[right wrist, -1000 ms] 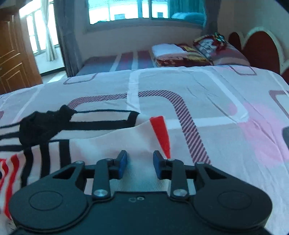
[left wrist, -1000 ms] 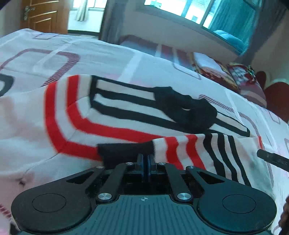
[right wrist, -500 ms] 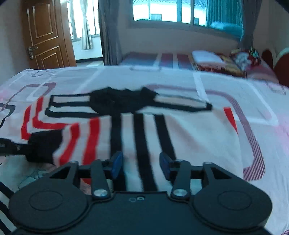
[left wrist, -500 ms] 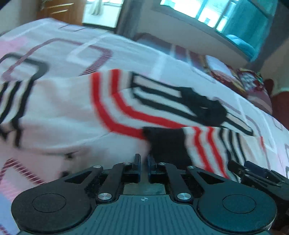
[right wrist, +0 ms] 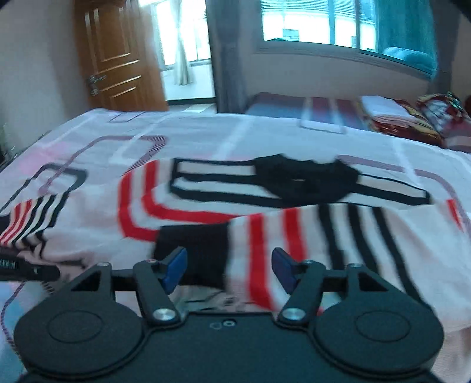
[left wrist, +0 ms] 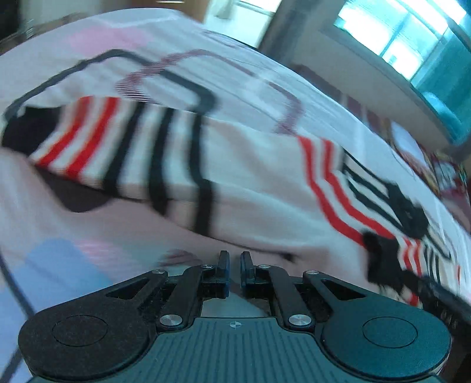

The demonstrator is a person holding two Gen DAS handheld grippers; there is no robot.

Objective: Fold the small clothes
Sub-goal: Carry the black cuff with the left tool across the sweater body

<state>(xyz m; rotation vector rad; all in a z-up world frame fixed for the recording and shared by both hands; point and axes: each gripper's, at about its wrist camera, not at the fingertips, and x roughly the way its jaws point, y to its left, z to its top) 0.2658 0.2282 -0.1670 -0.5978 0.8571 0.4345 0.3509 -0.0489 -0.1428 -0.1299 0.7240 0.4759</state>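
A white sweater (right wrist: 97, 235) with red and black stripes and a black collar (right wrist: 306, 179) lies flat on the bed. One sleeve is folded across its body, black cuff (right wrist: 203, 250) towards me. My right gripper (right wrist: 229, 265) hovers just over that cuff; its jaws are opening and the pads press on nothing. In the left wrist view the other sleeve (left wrist: 117, 147) lies spread out at the left. My left gripper (left wrist: 234, 266) is shut on nothing, above the sweater's near edge, well left of the folded cuff (left wrist: 379, 256). The picture is blurred by motion.
The patterned bed sheet (right wrist: 265, 138) reaches out all round the sweater. A second bed with folded bedding (right wrist: 412, 115) stands at the back right under the window (right wrist: 323, 23). A wooden door (right wrist: 117, 59) is at the back left.
My left gripper let go of the black cuff and swept left, leaving the sleeve folded over the body. My right gripper swung left over the sweater to that cuff and its jaws widened.
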